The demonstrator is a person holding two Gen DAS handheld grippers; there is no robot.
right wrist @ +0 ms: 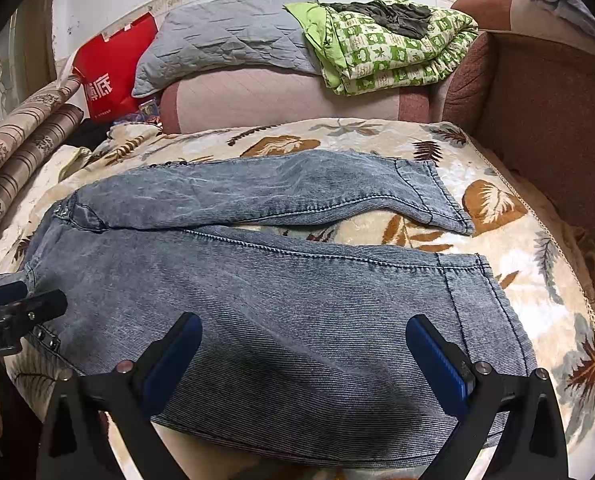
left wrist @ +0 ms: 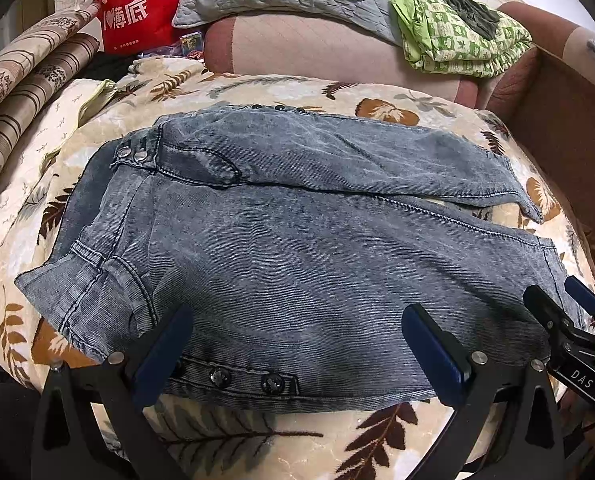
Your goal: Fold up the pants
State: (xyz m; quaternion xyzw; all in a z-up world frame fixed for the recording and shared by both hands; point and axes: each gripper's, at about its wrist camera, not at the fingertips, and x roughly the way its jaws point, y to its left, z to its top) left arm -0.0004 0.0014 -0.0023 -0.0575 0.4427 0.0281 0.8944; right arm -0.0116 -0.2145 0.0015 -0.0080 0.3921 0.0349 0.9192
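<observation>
Pants spread flat, both grippers open above them

Pants (left wrist: 297,248) of faded blue-grey denim lie unfolded on a leaf-patterned blanket (left wrist: 385,114), waist toward 9 o'clock and the two legs running toward 3 o'clock. The far leg angles away from the near one, leaving a wedge of blanket between their hems.

The left hand-held gripper (left wrist: 297,354) has its jaws spread wide, holding nothing, over the near edge of the pants by the waistband snaps (left wrist: 246,381) at 6 o'clock. The right hand-held gripper (right wrist: 303,354) is likewise spread wide and empty, over the near leg close to its hem; in the left wrist view it shows at 4 o'clock.

Whether either gripper's fingers touch the cloth cannot be told.

Beyond the blanket, toward 12 o'clock, a pink sofa cushion (right wrist: 281,98) carries a grey quilted pillow (right wrist: 233,36) and a folded green patterned quilt (right wrist: 393,54). A red bag (left wrist: 141,6) stands at 10 o'clock.
</observation>
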